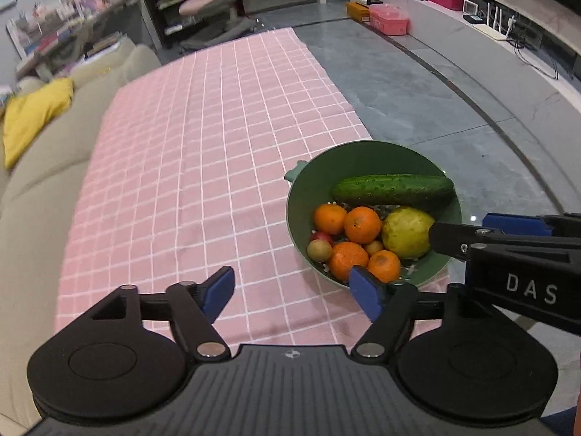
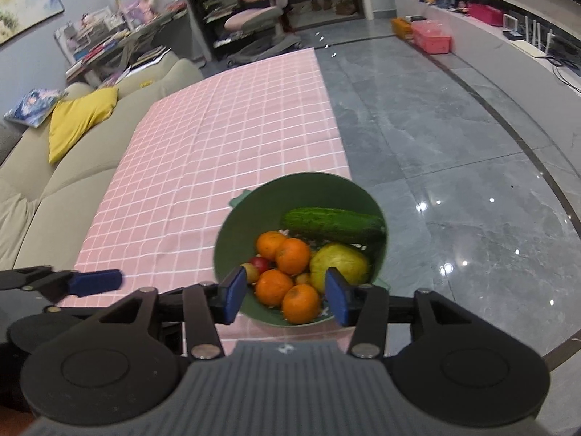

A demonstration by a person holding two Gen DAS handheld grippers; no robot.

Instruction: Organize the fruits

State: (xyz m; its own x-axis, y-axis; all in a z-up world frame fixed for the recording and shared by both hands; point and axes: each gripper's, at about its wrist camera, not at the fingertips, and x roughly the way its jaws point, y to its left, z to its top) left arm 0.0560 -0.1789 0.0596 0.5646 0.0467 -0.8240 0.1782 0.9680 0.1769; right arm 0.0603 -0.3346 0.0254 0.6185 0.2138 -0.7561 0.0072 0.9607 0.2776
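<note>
The bowl (image 2: 232, 239) sits at the worktop's (image 1: 181, 167) 4 o'clock edge, full of fruit. The left claw (image 1: 292, 289) is wide and empty; the right claw (image 2: 285, 296) is half open, empty, probably above the oranges (image 2: 300, 303). Lower straight and grip one orange gently.

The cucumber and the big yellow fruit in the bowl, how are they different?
The cucumber is long, dark green and bumpy; the yellow fruit is round and pale yellow-green. The cucumber lies across the far side, the yellow fruit nearer, beside the oranges. Both lie in the green bowl.
</note>
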